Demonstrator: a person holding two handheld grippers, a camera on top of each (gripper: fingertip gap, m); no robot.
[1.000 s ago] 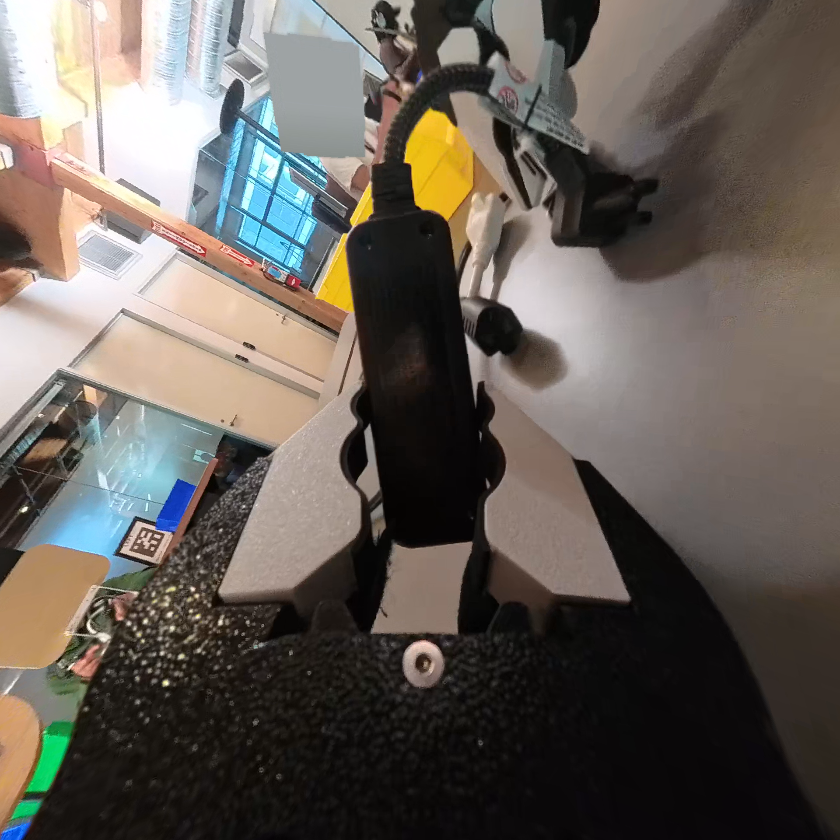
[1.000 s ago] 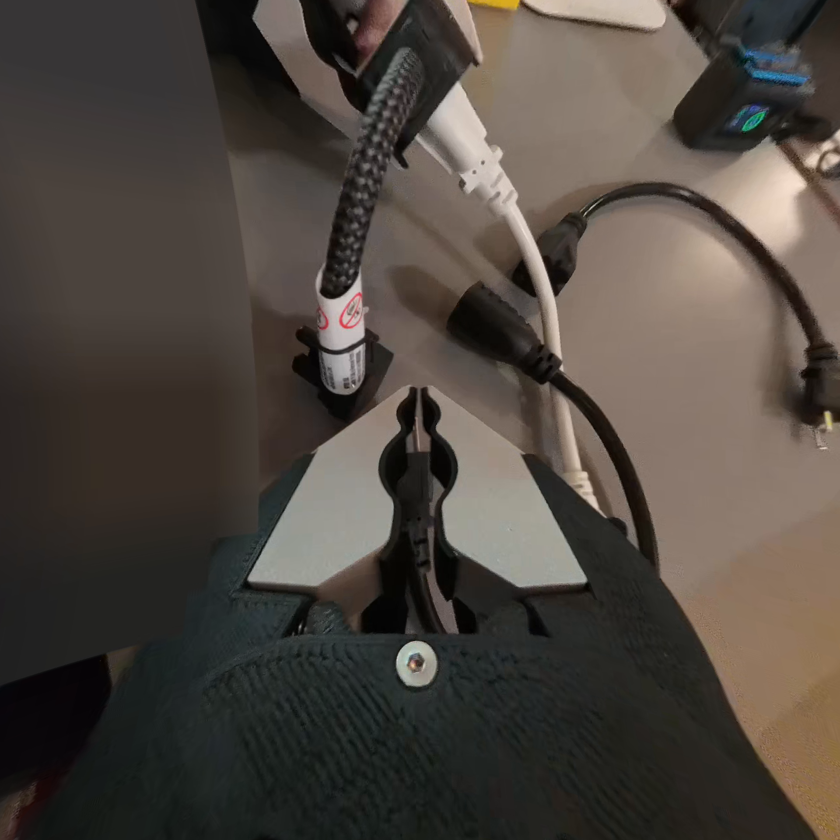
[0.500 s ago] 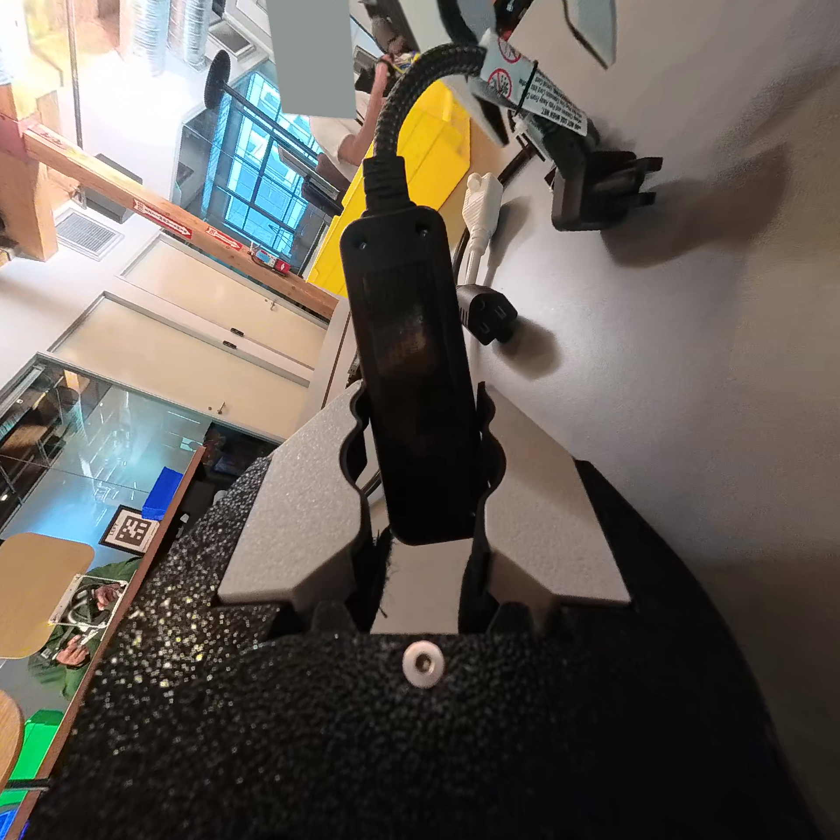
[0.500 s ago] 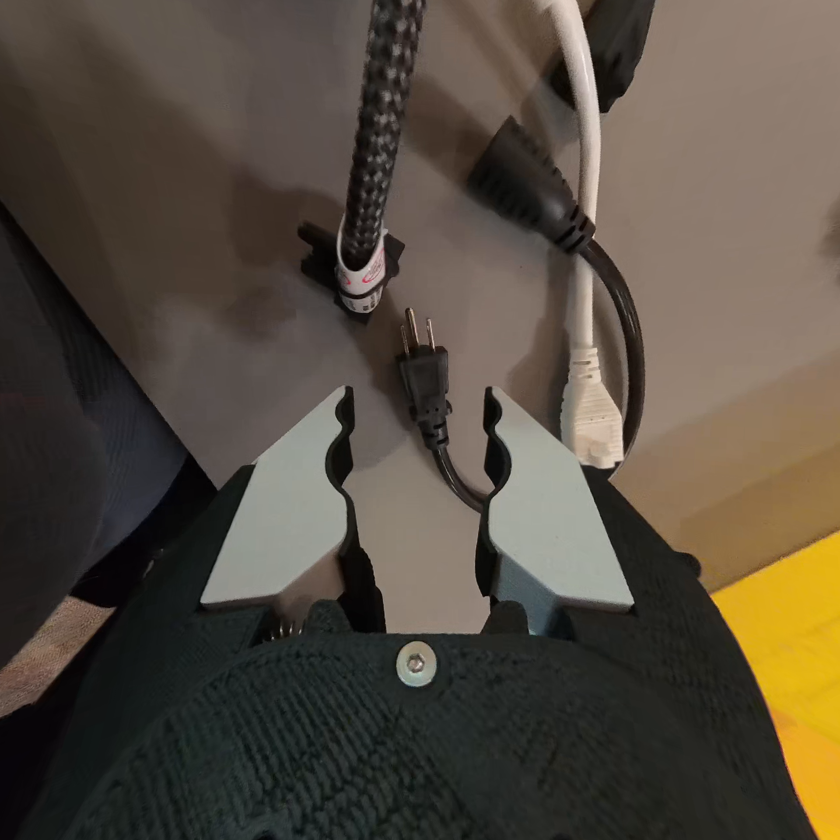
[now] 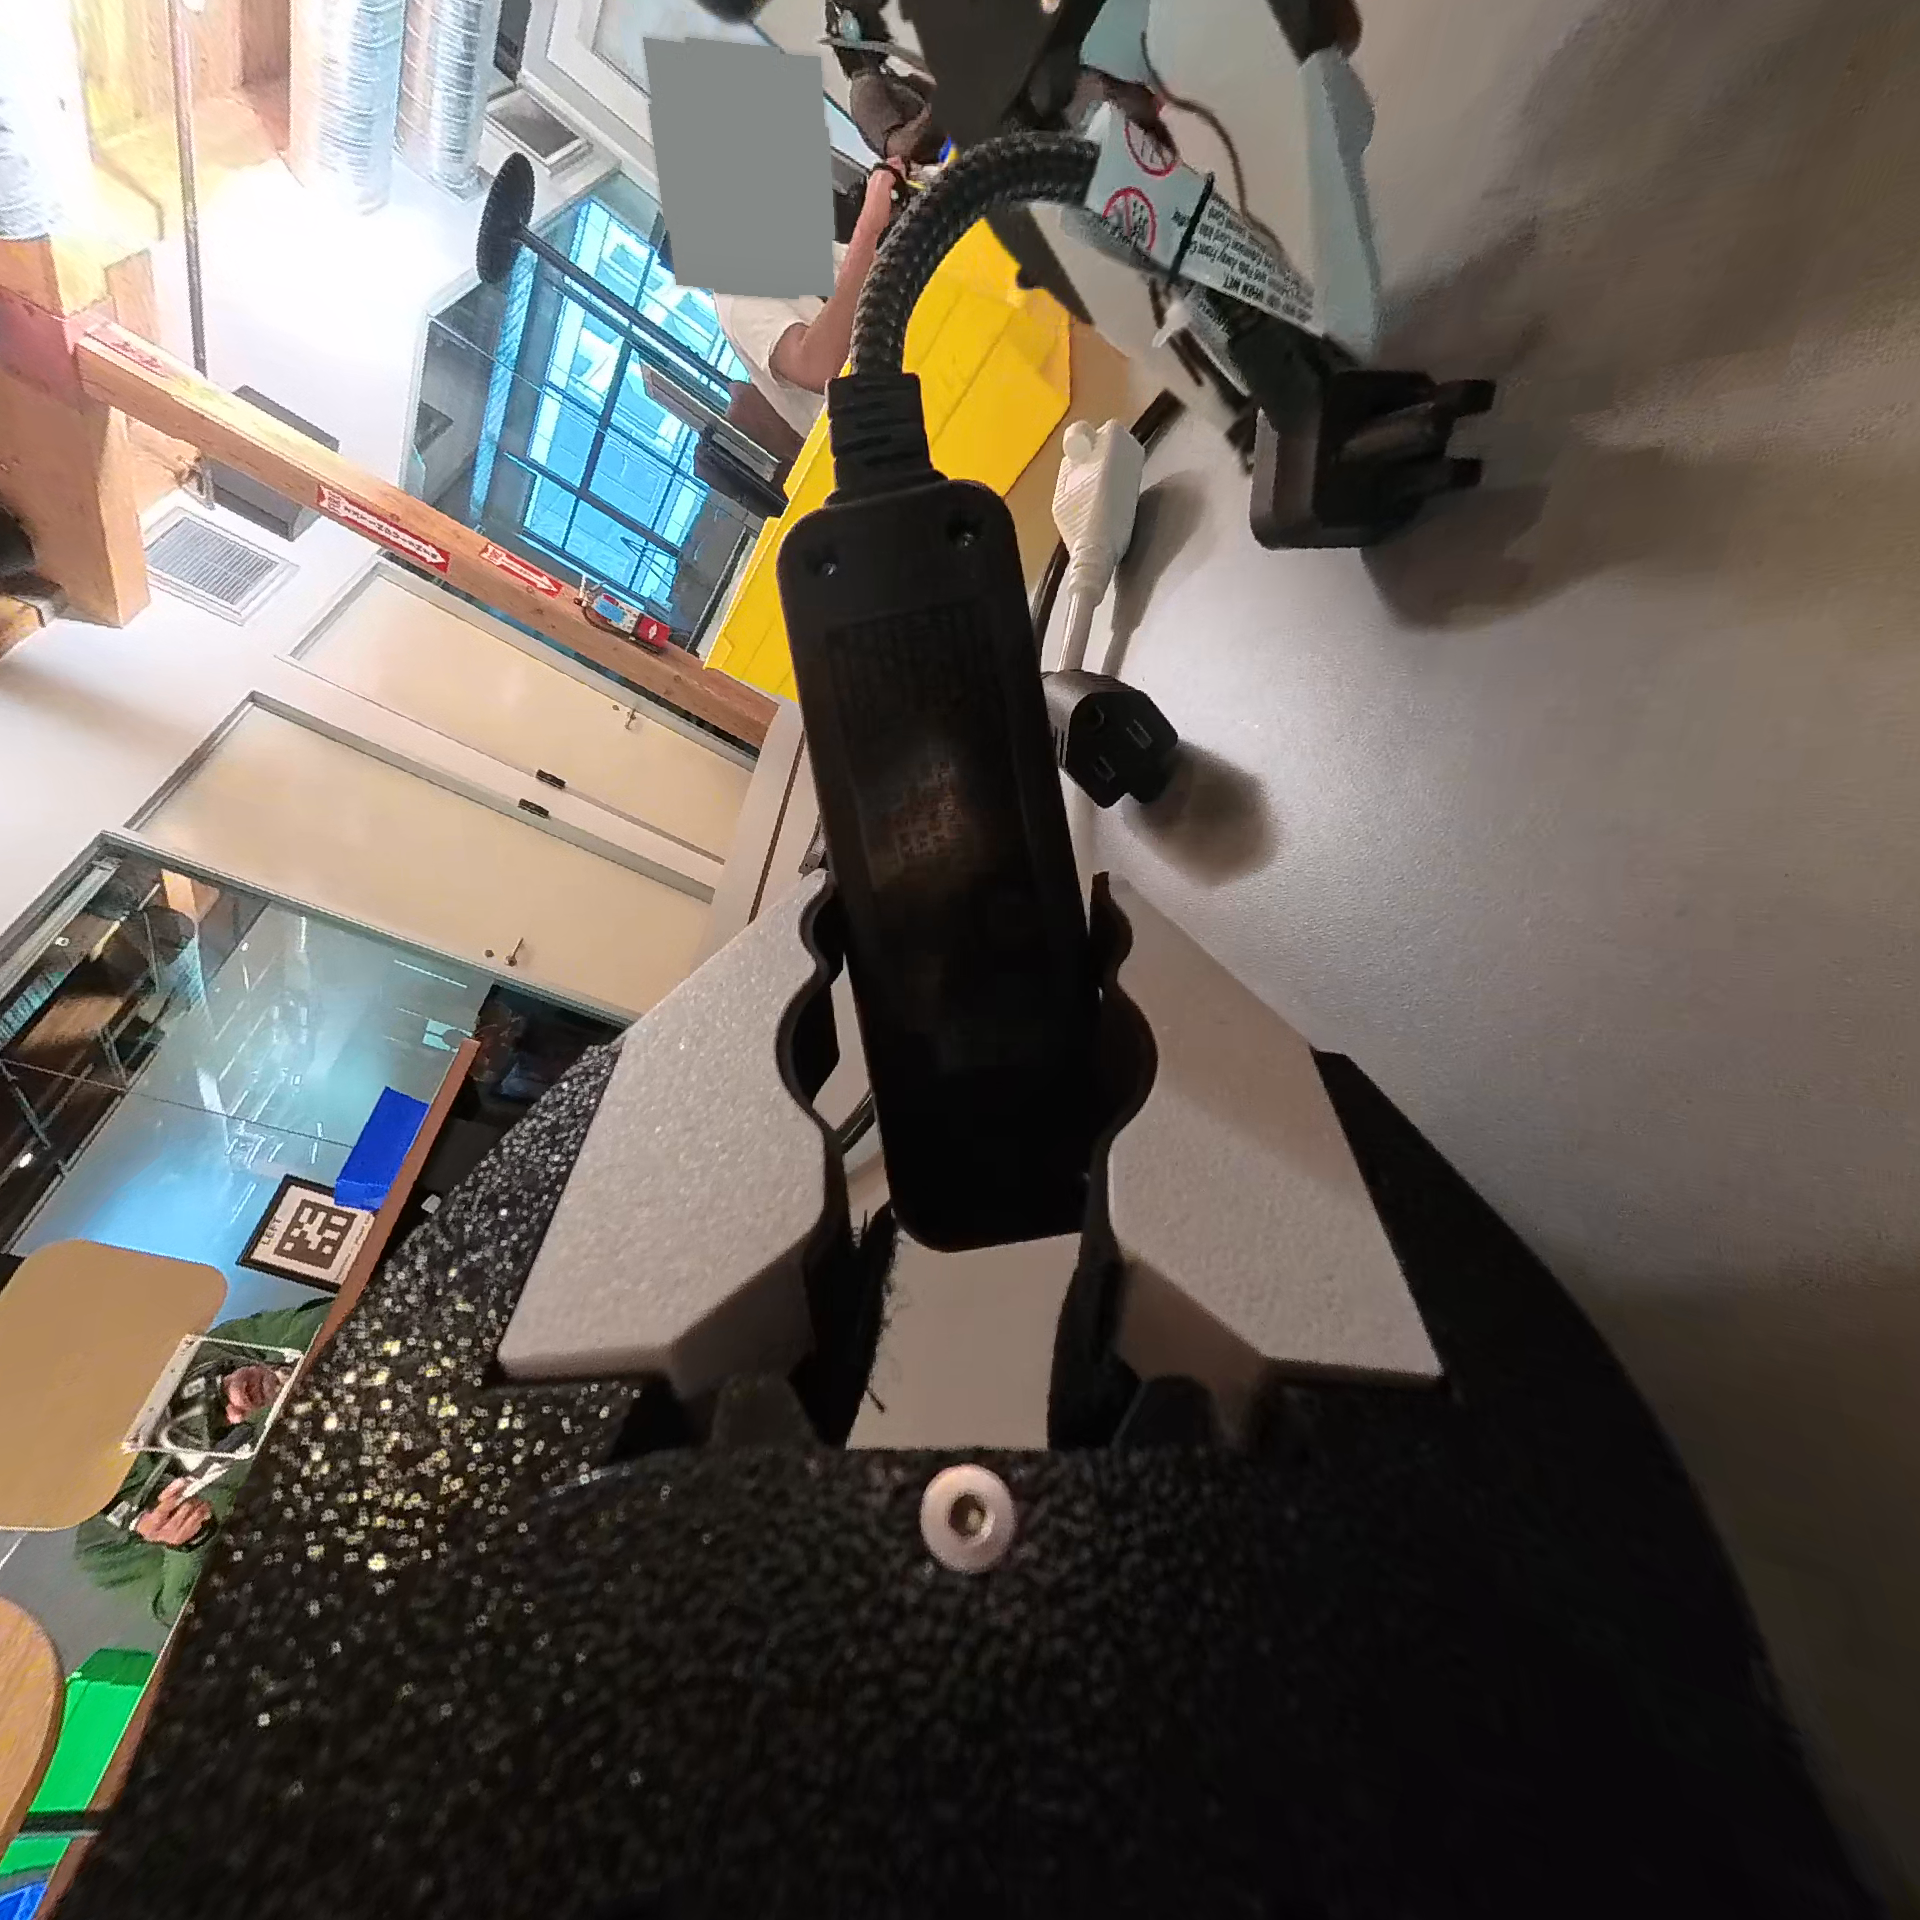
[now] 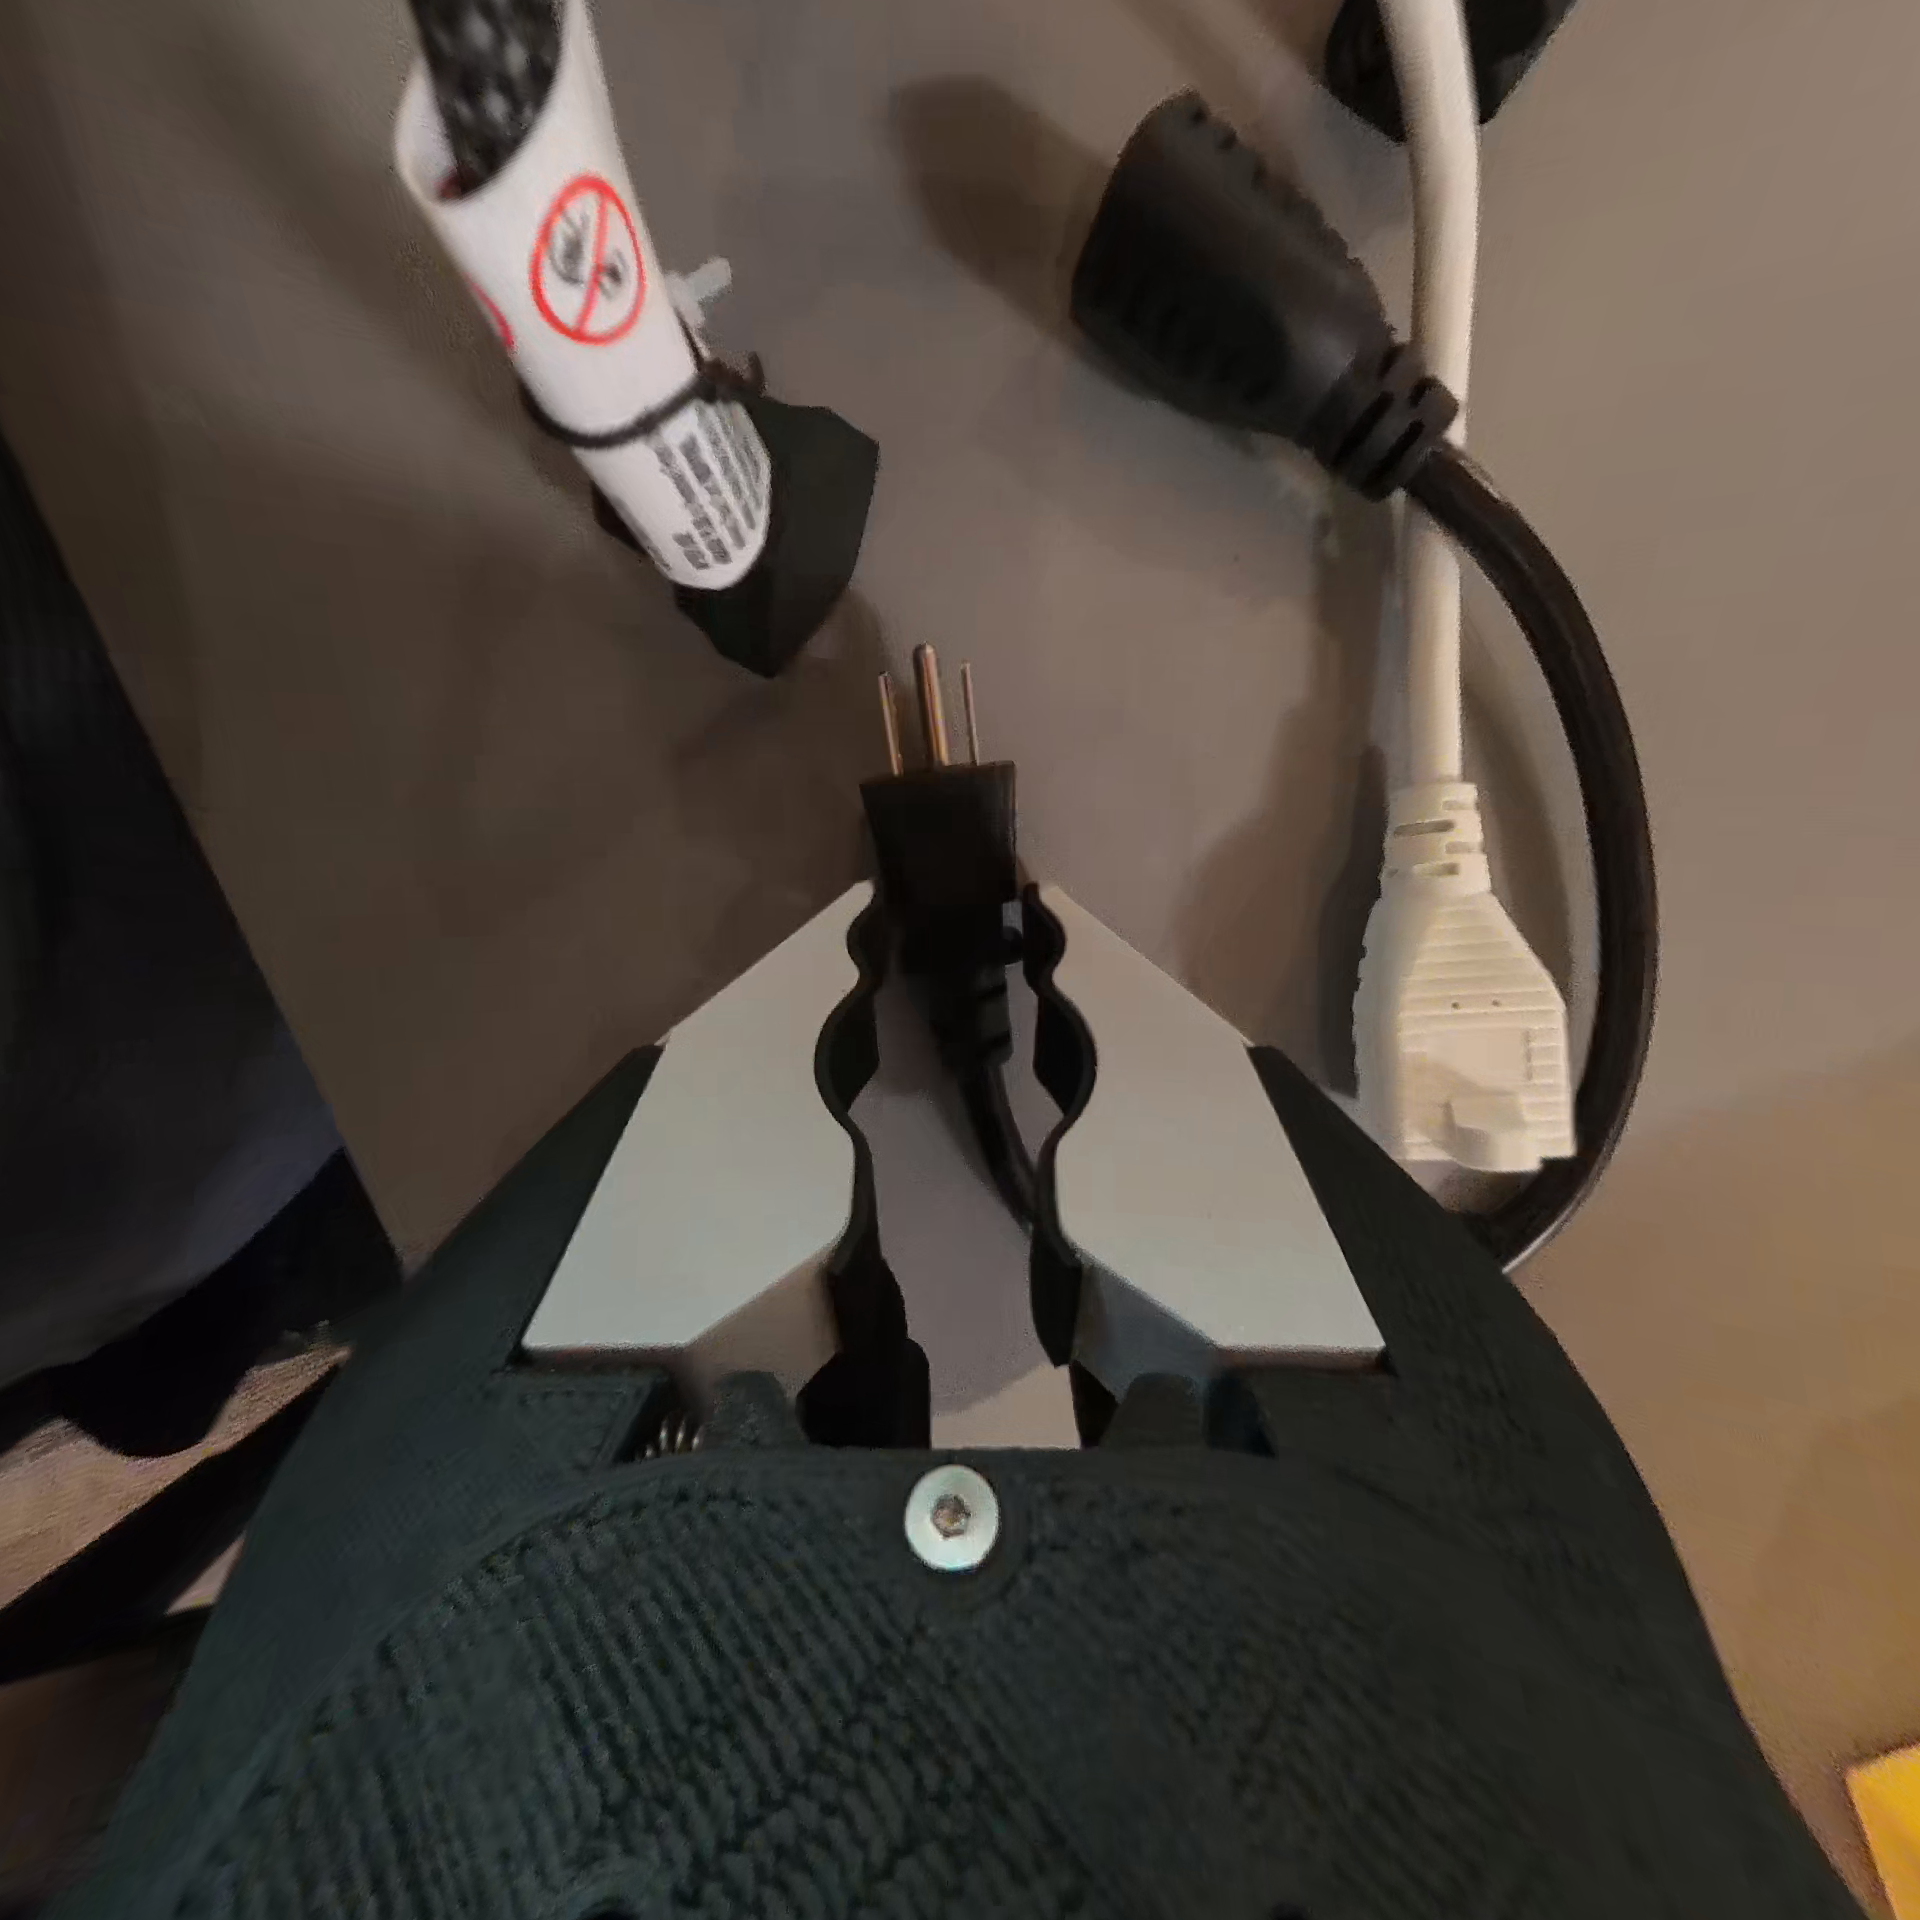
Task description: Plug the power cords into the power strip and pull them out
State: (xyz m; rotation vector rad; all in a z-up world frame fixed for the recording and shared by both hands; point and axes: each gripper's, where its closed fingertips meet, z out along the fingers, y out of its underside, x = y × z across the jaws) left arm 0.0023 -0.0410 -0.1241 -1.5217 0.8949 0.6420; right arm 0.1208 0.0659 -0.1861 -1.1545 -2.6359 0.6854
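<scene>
My left gripper [image 5: 961,904] is shut on the black power strip [image 5: 914,727] and holds it off the grey table [image 5: 1558,935], back side toward the camera. The strip's braided cord [image 5: 935,208] arcs over to its flat black plug [image 6: 779,540], which lies on the table with a white tag [image 6: 603,343]. My right gripper [image 6: 948,899] is low over the table, its fingers closed around a black three-prong plug [image 6: 940,831] with the prongs pointing forward. One of that gripper's fingers [image 5: 1340,208] shows at the top of the left wrist view.
A black female cord connector [image 6: 1226,301] and a white connector [image 6: 1455,997] on a white cord lie to the right of the plug, with a black cord looping around them. Both also show in the left wrist view, the black one [image 5: 1112,738] and the white one [image 5: 1096,488]. A yellow surface [image 5: 987,364] is beyond the table. One gripper's finger ends stand about 20 centimetres off the other's. About 7 centimetres separates my right fingertips from the white connector [image 6: 1455,997].
My right gripper dropped the thin cord, opened wide, then came down over the black three-prong plug and closed around it. My left gripper kept holding the power strip, barely moving.
</scene>
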